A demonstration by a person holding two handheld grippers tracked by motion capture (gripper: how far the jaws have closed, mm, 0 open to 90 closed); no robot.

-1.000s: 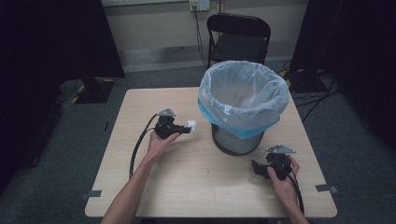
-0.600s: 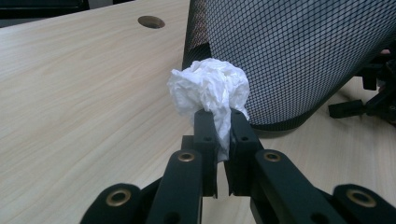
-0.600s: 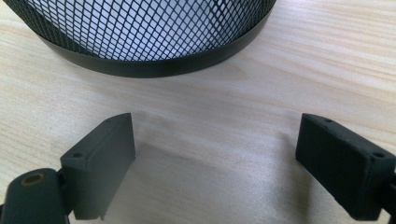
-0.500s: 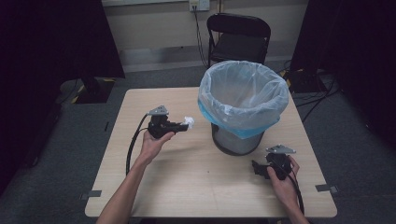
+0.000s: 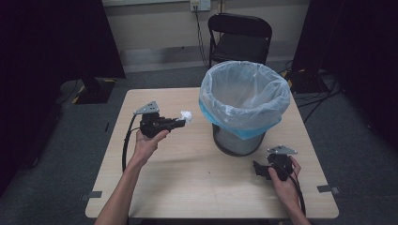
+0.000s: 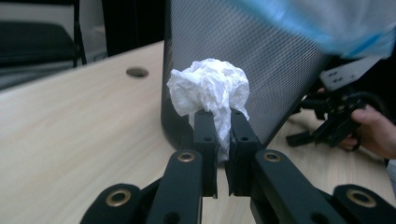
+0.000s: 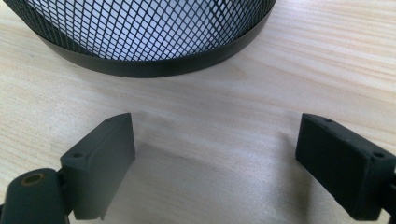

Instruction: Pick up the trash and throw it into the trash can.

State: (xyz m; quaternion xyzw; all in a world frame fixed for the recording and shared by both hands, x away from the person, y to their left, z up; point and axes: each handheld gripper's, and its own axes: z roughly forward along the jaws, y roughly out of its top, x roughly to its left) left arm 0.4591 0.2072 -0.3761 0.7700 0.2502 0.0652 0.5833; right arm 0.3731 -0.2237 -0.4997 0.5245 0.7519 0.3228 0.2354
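Now left claw (image 5: 180, 123) higher, gripping tissue (image 5: 186, 115).

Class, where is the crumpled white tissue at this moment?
The crumpled white tissue is pinched in the left gripper, held above the table's left half in the high view, just left of the lined mesh bin.

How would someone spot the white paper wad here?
Find the mesh bin with the pale liner on the wooden table. Just beside it, the left gripper pinches a crumpled white paper wad above the tabletop, the sole white, wrinkled thing there.
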